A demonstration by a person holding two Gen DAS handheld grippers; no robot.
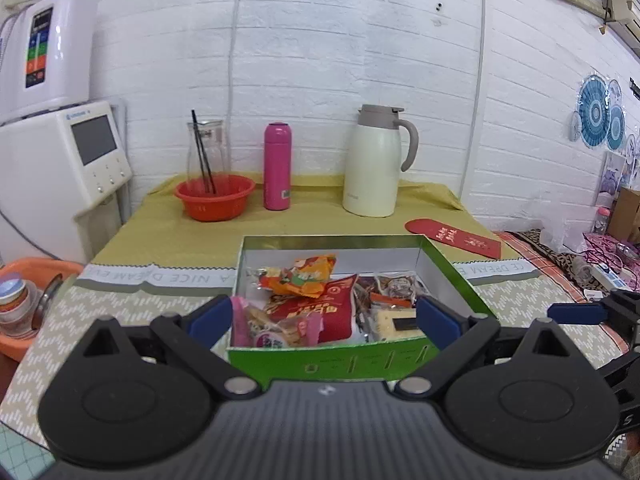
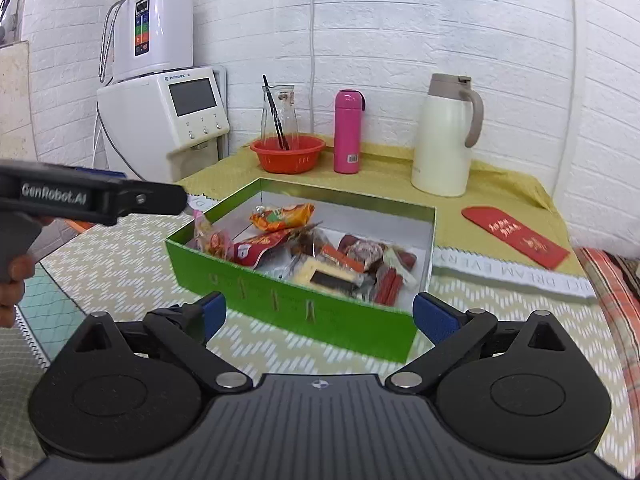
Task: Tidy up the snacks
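Note:
A green box (image 1: 340,364) (image 2: 280,300) with a white inside sits on the patterned table mat, holding several snack packets: an orange packet (image 1: 308,274) (image 2: 282,216), a red pouch (image 1: 332,312) (image 2: 256,246), a pink-edged packet (image 1: 272,328) and a yellow-and-black bar (image 2: 324,276). My left gripper (image 1: 324,316) stands open just short of the box's near wall, nothing between its blue pads. My right gripper (image 2: 320,314) is open too, in front of the box's near-right corner, holding nothing. A hand holds the left gripper's body (image 2: 80,198), which shows at the left edge of the right wrist view.
At the back stand a red bowl (image 1: 214,196) with a glass carafe, a pink flask (image 1: 277,166) and a cream thermos jug (image 1: 374,164). A red envelope (image 1: 452,238) lies right of the box. White appliances (image 1: 60,152) flank the left; clutter lies at the far right.

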